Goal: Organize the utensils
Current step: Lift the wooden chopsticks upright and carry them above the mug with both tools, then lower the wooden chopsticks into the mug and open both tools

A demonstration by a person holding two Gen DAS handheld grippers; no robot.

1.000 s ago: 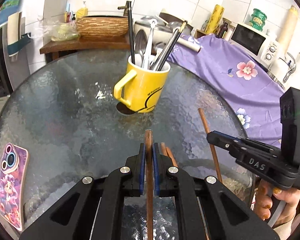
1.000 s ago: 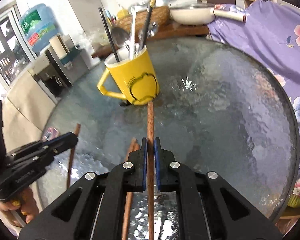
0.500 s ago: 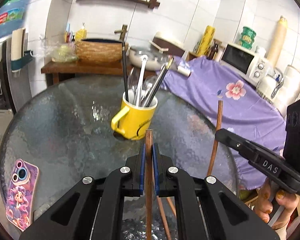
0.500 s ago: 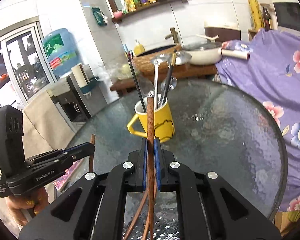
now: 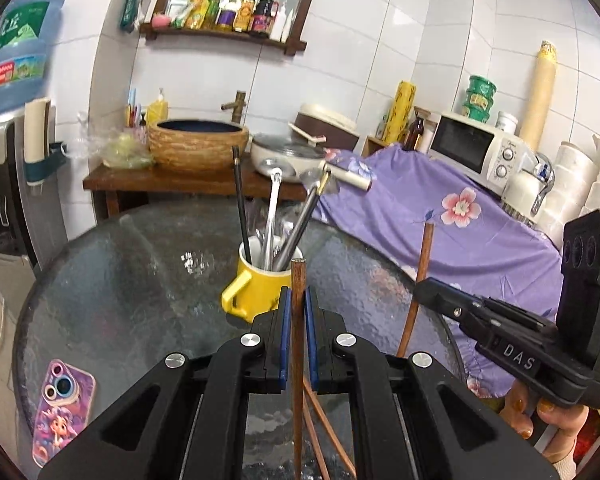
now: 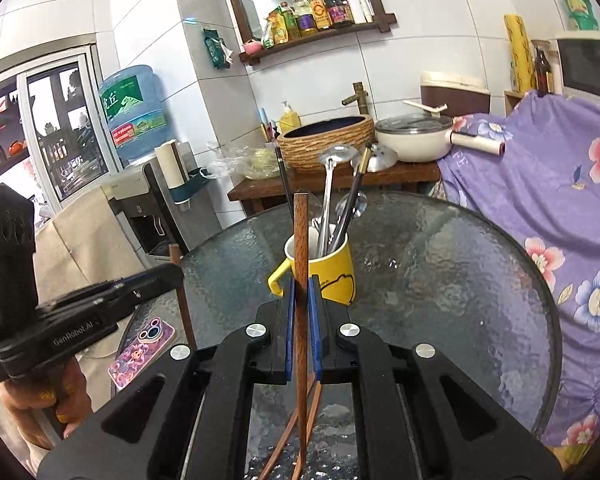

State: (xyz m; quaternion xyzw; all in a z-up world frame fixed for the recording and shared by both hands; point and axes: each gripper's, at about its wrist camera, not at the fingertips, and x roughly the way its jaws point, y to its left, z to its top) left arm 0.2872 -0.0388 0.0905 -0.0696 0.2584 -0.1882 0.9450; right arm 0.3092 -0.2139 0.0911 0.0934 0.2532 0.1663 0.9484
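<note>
A yellow mug (image 5: 256, 288) (image 6: 332, 272) stands mid-table and holds several utensils: a black chopstick, metal spoons and dark-handled pieces. My left gripper (image 5: 296, 300) is shut on a brown wooden chopstick (image 5: 298, 280), held upright above the table, short of the mug. My right gripper (image 6: 300, 292) is shut on another brown wooden chopstick (image 6: 301, 232), also upright; this gripper shows in the left wrist view (image 5: 428, 292). The left gripper shows in the right wrist view (image 6: 172, 272). More wooden chopsticks (image 5: 324, 428) (image 6: 292, 432) lie on the glass below the grippers.
The round textured glass table (image 5: 120, 288) (image 6: 460, 280) bears a phone in a purple case (image 5: 62, 408) (image 6: 140, 352) at its left edge. Behind are a wooden counter with a basin (image 5: 198, 148), a pan, a purple flowered cloth (image 5: 440, 232) and a microwave (image 5: 476, 152).
Both grippers have risen and tilted up from the table, each lifting its chopstick upright. The mug now looks farther and lower, and the wall shelf has come into view.
</note>
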